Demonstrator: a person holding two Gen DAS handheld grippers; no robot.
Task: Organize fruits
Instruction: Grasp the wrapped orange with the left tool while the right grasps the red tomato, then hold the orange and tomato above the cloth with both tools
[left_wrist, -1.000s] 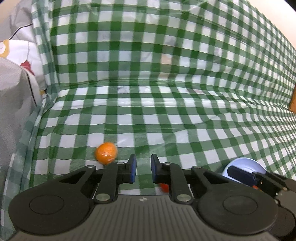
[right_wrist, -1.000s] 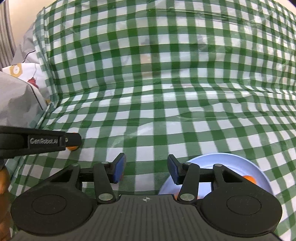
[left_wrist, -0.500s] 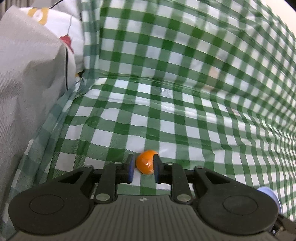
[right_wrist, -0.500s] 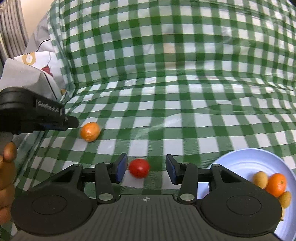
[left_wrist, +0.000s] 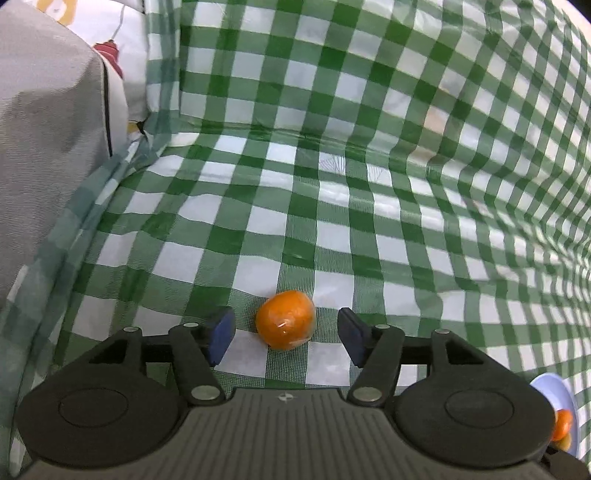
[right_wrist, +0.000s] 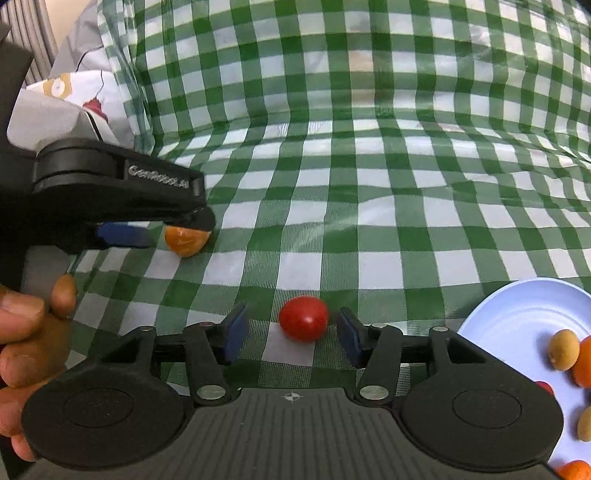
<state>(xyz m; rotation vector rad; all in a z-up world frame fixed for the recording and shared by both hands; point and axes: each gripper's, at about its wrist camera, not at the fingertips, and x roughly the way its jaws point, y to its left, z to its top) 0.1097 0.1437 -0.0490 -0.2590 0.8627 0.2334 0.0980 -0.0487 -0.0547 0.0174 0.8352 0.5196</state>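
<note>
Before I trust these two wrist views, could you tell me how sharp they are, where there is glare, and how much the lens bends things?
Left wrist view: the orange fruit is sharp, with a small glare spot on its skin; the checked cloth curves strongly towards the edges. Right wrist view: the red fruit is crisp with a faint highlight; the cloth shows shiny patches along its fold, and the blue plate is cut off and stretched at the edge.

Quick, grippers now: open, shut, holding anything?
Left gripper: opening, orange between the pads, untouched, not held.
Right gripper: opening, tomato between the pads, not gripped.
</note>
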